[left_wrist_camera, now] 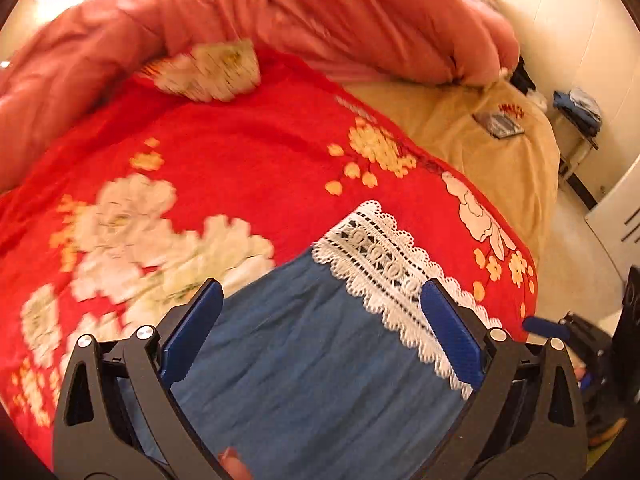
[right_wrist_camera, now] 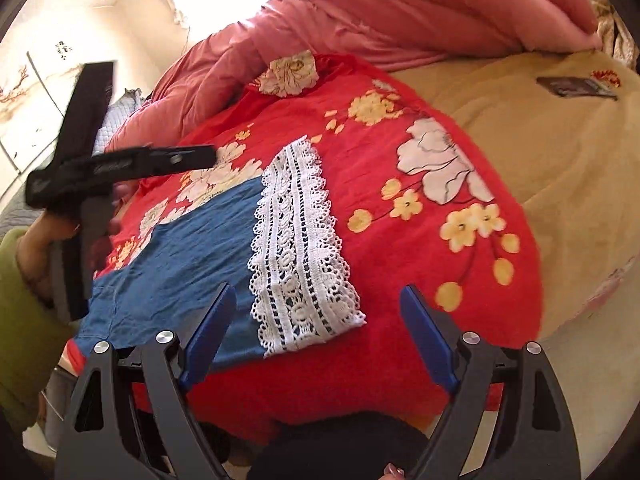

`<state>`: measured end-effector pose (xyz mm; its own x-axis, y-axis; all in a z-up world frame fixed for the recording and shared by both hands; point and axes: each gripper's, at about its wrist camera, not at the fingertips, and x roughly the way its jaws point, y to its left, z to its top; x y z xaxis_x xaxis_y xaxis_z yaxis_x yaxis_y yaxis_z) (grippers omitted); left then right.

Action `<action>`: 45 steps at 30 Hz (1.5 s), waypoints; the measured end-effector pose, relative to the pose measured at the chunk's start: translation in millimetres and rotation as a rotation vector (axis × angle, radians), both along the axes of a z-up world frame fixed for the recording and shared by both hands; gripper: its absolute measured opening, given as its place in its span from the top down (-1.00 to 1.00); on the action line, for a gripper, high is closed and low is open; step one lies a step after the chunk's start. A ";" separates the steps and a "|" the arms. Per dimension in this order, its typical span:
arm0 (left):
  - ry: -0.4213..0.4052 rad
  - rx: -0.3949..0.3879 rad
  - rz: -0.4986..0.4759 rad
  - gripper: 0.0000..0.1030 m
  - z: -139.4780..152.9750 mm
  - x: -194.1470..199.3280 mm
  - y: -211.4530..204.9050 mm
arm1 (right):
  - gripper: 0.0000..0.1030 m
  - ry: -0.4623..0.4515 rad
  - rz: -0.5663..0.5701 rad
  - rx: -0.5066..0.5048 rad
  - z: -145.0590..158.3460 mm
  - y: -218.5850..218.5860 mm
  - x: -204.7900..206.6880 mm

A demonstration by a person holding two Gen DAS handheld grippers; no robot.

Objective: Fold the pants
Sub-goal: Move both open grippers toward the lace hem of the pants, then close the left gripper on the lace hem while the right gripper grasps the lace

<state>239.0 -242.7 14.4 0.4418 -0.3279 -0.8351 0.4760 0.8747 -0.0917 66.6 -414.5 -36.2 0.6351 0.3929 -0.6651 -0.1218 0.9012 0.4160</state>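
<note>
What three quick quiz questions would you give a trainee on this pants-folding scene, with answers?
1. True or false: the left gripper has its jaws closed on the pants.
2. Which trim finishes the blue pants' hem: A) white lace, B) yellow ribbon, C) black zipper?
3. Fill in: the pants lie on a ____ floral blanket.

Key
1. False: in the left wrist view the jaws stand wide apart over the blue fabric, gripping nothing. The right gripper is open too.
2. A: a white lace band runs along the hem.
3. Red.
</note>
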 end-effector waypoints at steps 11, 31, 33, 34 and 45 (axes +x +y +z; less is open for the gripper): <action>0.140 -0.025 -0.104 -0.19 -47.5 59.0 -30.7 | 0.02 0.052 0.073 0.025 -17.2 11.8 20.1; 0.182 -0.161 -0.245 0.57 -62.1 54.9 -32.5 | 0.55 0.049 0.126 0.135 -18.8 13.1 27.2; 0.177 -0.174 -0.245 0.73 -57.7 50.8 -29.4 | 0.56 0.037 0.133 0.139 -15.9 16.3 26.1; 0.169 -0.182 -0.243 0.75 -55.2 48.7 -27.5 | 0.56 0.032 0.132 0.143 -14.3 17.3 24.9; 0.106 -0.384 -0.215 0.77 -10.6 25.5 21.5 | 0.57 -0.056 0.168 0.102 30.1 45.3 6.1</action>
<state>264.4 -221.2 3.9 0.2487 -0.6979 -0.6716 0.6135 0.6501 -0.4484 72.6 -369.2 -6.1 0.5897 0.5602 -0.5817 -0.2929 0.8196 0.4924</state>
